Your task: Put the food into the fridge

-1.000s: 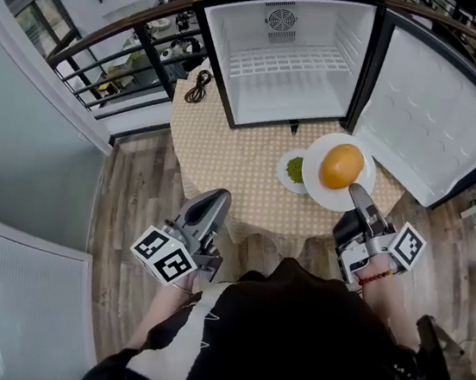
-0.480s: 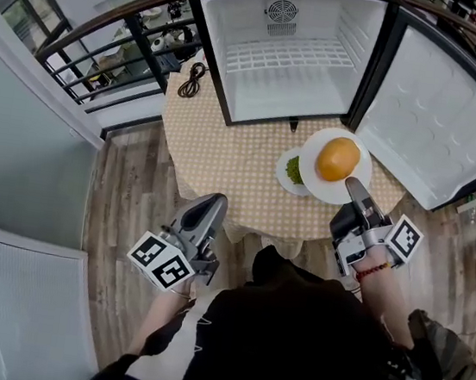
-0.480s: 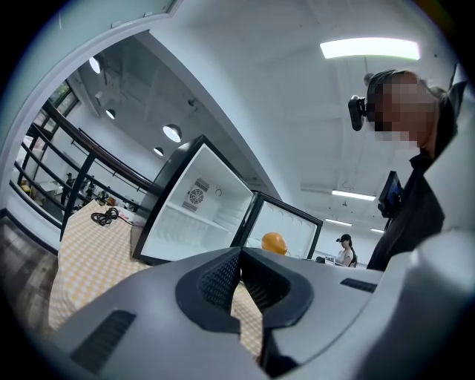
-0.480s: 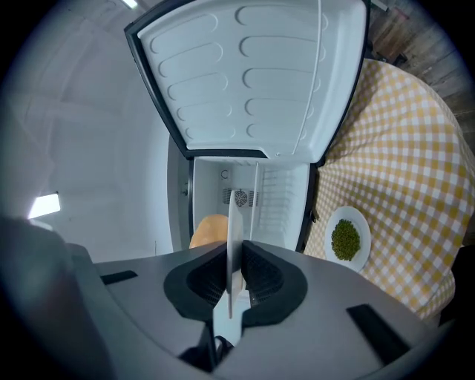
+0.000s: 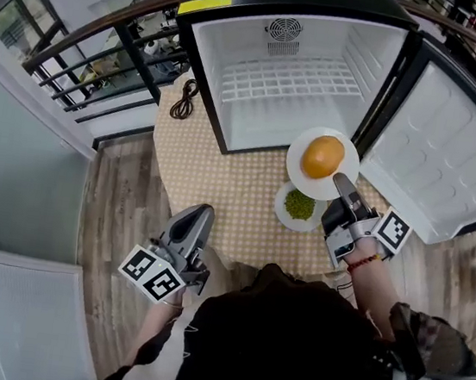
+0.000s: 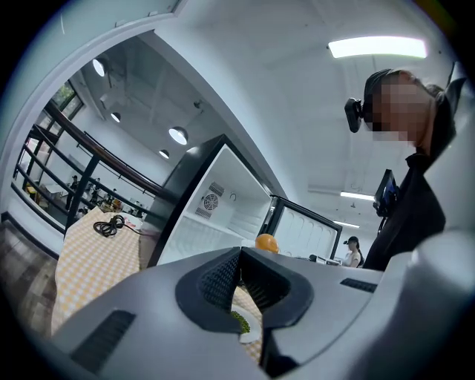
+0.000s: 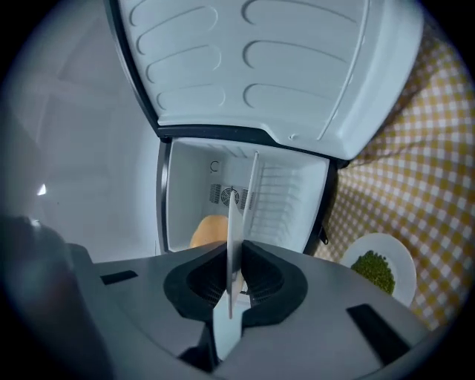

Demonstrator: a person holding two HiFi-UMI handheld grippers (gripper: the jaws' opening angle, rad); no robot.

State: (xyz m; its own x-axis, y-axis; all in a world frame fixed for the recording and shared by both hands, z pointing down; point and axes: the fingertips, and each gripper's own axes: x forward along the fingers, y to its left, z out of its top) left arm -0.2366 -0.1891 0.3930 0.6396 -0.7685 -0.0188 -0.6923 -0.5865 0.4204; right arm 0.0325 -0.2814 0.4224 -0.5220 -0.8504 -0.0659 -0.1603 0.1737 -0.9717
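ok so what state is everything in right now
fridge, door open, nothing on its shelf
big plate, gripped at its rim, orange food on it
small plate, on the table, greens on it
left claw, shut, empty
right claw, shut on the big plate
cable, coiled on the table

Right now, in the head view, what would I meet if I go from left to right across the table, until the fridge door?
Black cable → small plate of green food → right claw, gripping the large plate → open fridge door.
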